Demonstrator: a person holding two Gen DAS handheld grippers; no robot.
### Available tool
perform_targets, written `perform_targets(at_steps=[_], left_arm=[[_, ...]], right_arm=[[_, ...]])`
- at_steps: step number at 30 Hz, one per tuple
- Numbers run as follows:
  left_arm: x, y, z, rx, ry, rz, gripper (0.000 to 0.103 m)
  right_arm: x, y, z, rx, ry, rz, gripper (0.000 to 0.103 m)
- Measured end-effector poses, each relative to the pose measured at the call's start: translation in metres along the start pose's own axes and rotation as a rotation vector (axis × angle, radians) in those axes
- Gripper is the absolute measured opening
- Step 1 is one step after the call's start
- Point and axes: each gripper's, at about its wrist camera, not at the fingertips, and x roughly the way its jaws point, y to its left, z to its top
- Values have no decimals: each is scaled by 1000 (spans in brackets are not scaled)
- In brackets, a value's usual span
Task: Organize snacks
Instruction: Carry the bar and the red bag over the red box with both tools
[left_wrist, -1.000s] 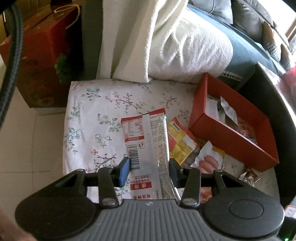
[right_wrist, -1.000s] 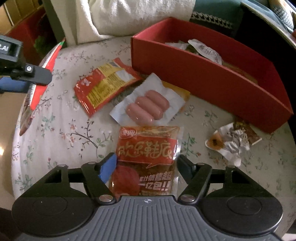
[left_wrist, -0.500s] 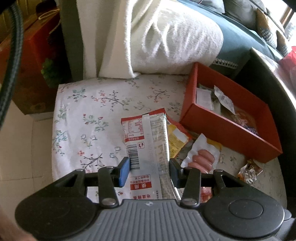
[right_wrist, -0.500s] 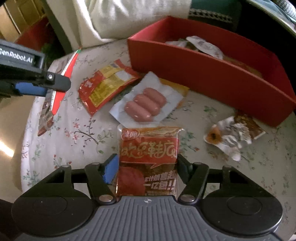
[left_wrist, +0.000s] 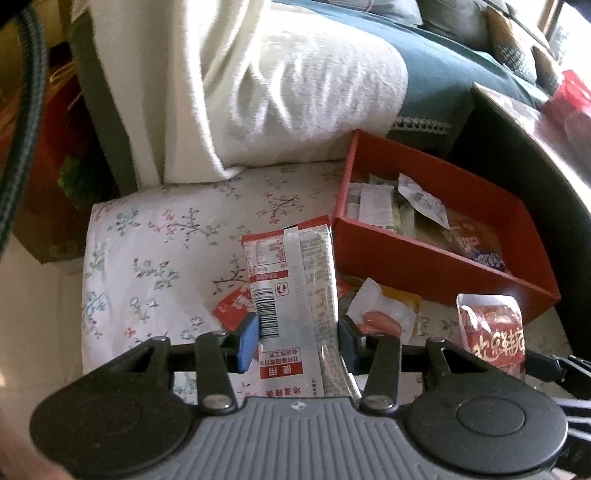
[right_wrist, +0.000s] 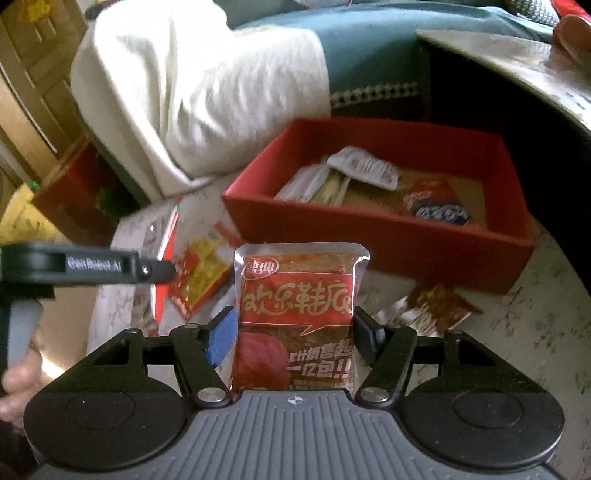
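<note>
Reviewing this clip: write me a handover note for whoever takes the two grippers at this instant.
Left gripper: shut on the long white-and-red packet, held above the floral cloth.
Right gripper: its jaws have just been closing, now shut on the red spicy-snack pouch, lifted clear of the cloth.
Red box: open, already holding several packets.
Still on the cloth: the sausage pack, a red-and-yellow packet, a small brown wrapper.
Done: both items picked up.
Left: drop both into the box, then probably gather the loose ones.
</note>
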Motion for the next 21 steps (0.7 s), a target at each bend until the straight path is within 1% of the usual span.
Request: perform_targets(at_steps=[3, 7, 12, 16, 21], left_arm=[[2, -9, -2, 20, -6, 16, 39], [0, -23, -2, 47, -31, 35, 39], [-7, -40, 2, 92, -73, 38, 39], [-15, -49, 8, 105, -117, 44, 39], [-16, -59, 18, 121, -138, 48, 39]], right_arm=[[0, -17, -4, 41, -16, 26, 72], [3, -30, -4, 67, -6, 34, 72], [-13, -27, 15, 52, -80, 70, 72], [-17, -32, 23, 56, -101, 65, 72], [-17, -39, 29, 60, -117, 56, 72]])
